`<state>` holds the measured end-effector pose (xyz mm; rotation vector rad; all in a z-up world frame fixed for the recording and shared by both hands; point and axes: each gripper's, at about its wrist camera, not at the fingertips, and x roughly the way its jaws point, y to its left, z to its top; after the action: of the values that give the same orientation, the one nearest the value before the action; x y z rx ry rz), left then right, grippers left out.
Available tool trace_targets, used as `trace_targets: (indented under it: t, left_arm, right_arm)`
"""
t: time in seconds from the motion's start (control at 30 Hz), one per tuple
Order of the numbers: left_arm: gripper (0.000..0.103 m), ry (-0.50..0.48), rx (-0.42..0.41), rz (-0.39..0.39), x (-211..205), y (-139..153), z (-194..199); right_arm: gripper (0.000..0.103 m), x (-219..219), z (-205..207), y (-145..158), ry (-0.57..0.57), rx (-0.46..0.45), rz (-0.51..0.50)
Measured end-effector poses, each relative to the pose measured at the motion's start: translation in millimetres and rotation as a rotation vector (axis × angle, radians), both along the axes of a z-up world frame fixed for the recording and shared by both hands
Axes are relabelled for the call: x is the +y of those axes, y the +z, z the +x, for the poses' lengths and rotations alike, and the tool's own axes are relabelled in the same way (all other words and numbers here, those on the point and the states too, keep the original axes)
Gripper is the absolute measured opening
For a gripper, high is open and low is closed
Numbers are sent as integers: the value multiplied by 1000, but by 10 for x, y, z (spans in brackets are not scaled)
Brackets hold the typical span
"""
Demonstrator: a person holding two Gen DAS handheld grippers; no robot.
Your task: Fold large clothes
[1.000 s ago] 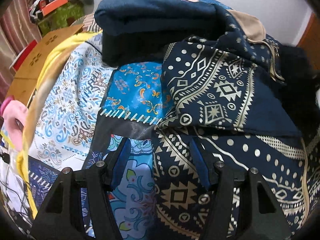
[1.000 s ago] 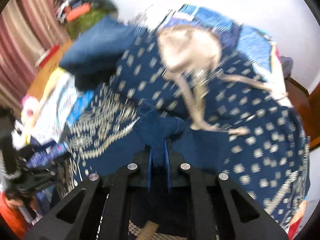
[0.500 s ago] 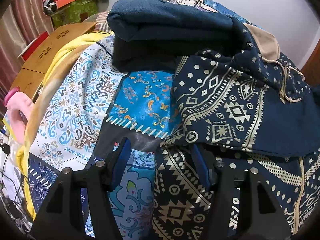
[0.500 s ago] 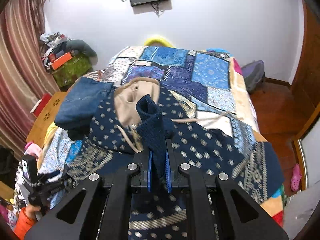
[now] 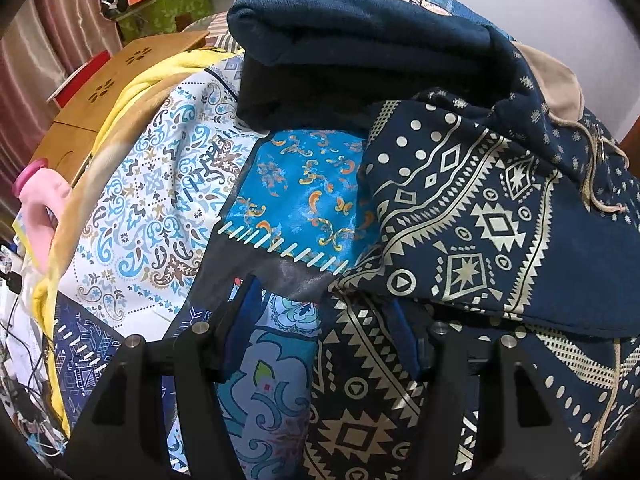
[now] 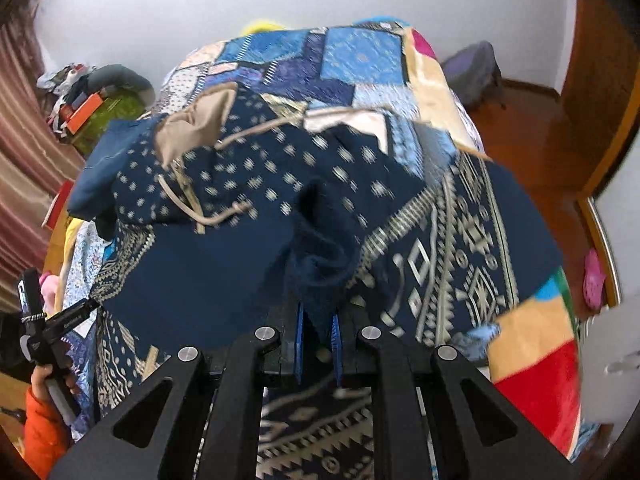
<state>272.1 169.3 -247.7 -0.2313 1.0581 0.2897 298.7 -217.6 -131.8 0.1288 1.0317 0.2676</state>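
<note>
My right gripper pinches a knit cuff of the navy hoodie; my left gripper hangs spread over it.

From the hoodie outward: its soft fabric with cream geometric print lies partly folded across the patchwork quilt, one edge under my left blue pads. Just beyond, its tan-lined hood and cord drawstring lie flat. Touching the hood's far side sits a folded stack of plain dark-blue clothes, thick and rounded.

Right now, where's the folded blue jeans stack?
In the left wrist view, the folded jeans sit top centre on the quilt, touching the patterned hoodie to their right.
</note>
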Motion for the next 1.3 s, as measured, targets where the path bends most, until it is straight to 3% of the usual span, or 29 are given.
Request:
trace_targets:
  t: [0.07, 0.33, 0.43, 0.67, 0.8, 0.87, 1.07, 1.3]
  left_arm:
    - [60, -1, 10, 5, -8, -23, 2]
    - [60, -36, 1, -20, -80, 86, -148]
    - [60, -62, -20, -20, -138, 218, -240]
    - [60, -115, -135, 25, -316, 728, -339]
    - [60, -141, -215, 20, -419, 1045, -273]
    - [60, -161, -251, 18, -510, 1174, -211]
    - [60, -231, -297, -3, -877, 1319, 36]
    - [60, -302, -253, -37, -1288, 1104, 279]
  right_arm:
    - [12, -28, -23, -38, 0, 18, -4]
    - [35, -242, -107, -56, -43, 37, -14]
    - [36, -331, -151, 17, -62, 13, -26]
    - [37, -670, -217, 293, -141, -70, 0]
    - [49, -899, -191, 392, -215, -110, 22]
    - [50, -1020, -174, 402, -256, -119, 28]
    - [50, -1443, -32, 240, -357, -70, 49]
    - [50, -1790, 157, -170, -419, 57, 139]
